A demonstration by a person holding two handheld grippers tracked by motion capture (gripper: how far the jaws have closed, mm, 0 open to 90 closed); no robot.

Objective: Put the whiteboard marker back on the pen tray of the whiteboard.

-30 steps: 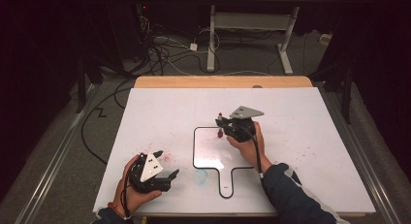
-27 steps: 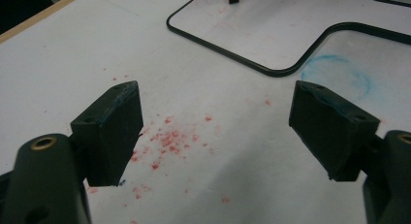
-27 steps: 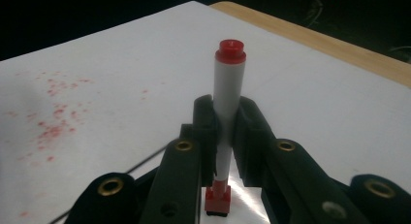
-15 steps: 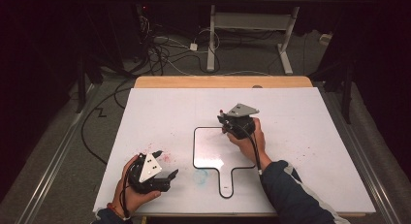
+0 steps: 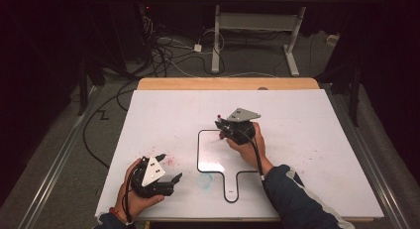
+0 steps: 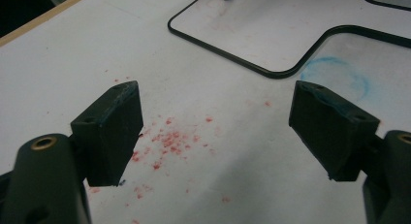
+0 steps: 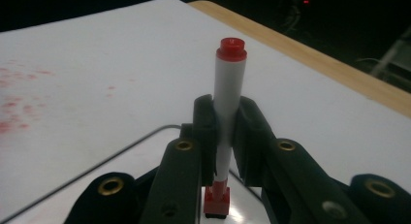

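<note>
The left hand (image 5: 130, 197) rests low at the near left, holding the left gripper (image 5: 174, 178) with its jaws spread wide apart and nothing between them. Farther in at the centre, the right hand (image 5: 247, 147) holds the right gripper (image 7: 225, 124), its jaws clamped tight.

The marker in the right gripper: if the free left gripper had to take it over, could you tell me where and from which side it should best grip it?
Probably the bare white barrel just below the red end of the marker, which stands clear above the right gripper. Come from the side, across the barrel. The left gripper is open and holds nothing.
</note>
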